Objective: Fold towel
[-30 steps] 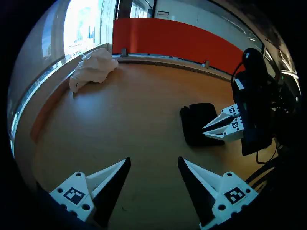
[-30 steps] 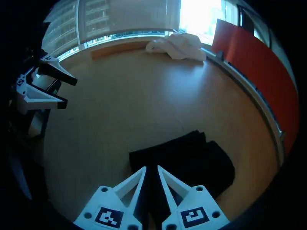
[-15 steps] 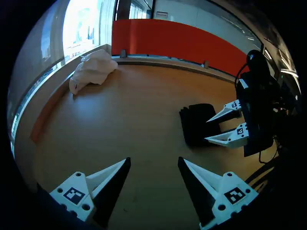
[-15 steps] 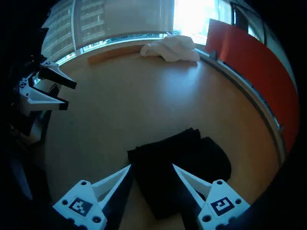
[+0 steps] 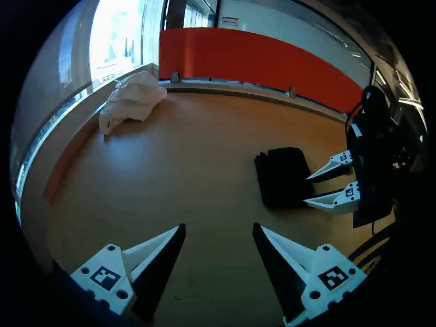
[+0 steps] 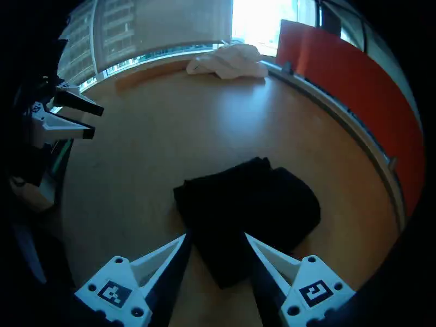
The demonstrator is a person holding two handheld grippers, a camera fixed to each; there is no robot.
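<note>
Leftmost in the left gripper view lay a crumpled white cloth (image 5: 132,98) at the far corner of the wooden tabletop (image 5: 180,163), under the window. Lower down, the left gripper (image 5: 218,226) hung over bare wood with its fingers spread wide and holding nothing. Right of centre sat the black towel (image 5: 283,174) – a compact folded bundle, flat on the tabletop. At its right edge the right gripper (image 5: 307,191) pointed in, fingers apart.

In the right gripper view, the left gripper (image 6: 98,122) showed at the far left, well apart from the towel (image 6: 245,212). The right gripper (image 6: 217,235) had its fingers spread, the towel's near corner lying between them (whether they touched it I could not tell). A red panel (image 6: 349,82) ran along the right.
</note>
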